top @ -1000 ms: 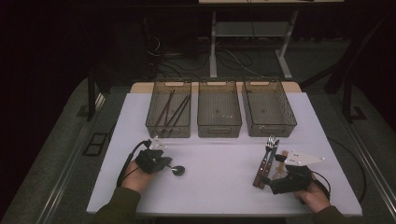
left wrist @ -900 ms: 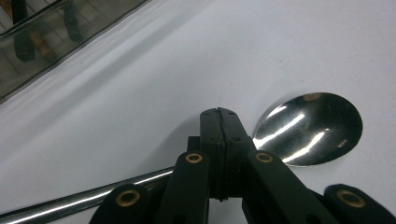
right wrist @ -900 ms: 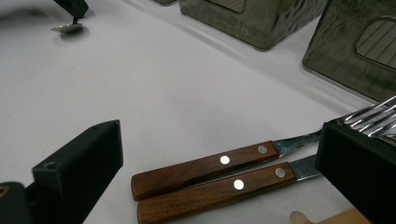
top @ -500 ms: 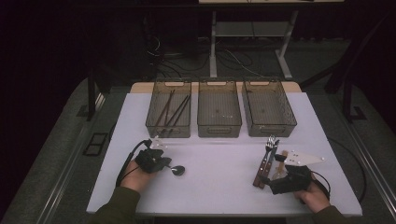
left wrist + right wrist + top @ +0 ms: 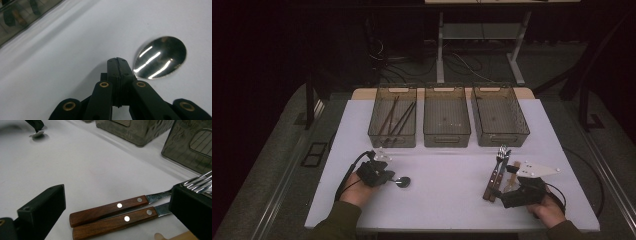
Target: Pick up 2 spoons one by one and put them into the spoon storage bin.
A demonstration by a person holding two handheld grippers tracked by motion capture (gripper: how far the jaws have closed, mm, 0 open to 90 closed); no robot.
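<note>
Nothing has shifted on the white bench (image 5: 447, 200) over the past second: both hands sit where they were, and the cutlery lies in the same spots, which suggests a pause before the sorting goes on rather than a step under way. At lower left of the high view, the left gripper (image 5: 388, 176) rests with its jaws pressed flat together, as the left gripper view (image 5: 117, 62) shows, holding nothing; the bowl of a spoon (image 5: 160, 57) lies on the bench just beside its tips, at the right of that frame, and whether they touch cannot be told. At lower right, the right gripper (image 5: 507, 182) stands wide, its two black jaws set to either side of two wooden-handled forks (image 5: 112, 213) that lie side by side, not yet clamped. By this reading, neither piece has been lifted and the job is at an early stage. Three smoky, see-through bins line the upper middle of the frame: the left bin (image 5: 393, 117) carries dark chopsticks, while the middle bin (image 5: 447, 117) and right bin (image 5: 499, 116) look bare. Beyond the bench the room is dark, with table legs and loose cables on the floor at top centre.
</note>
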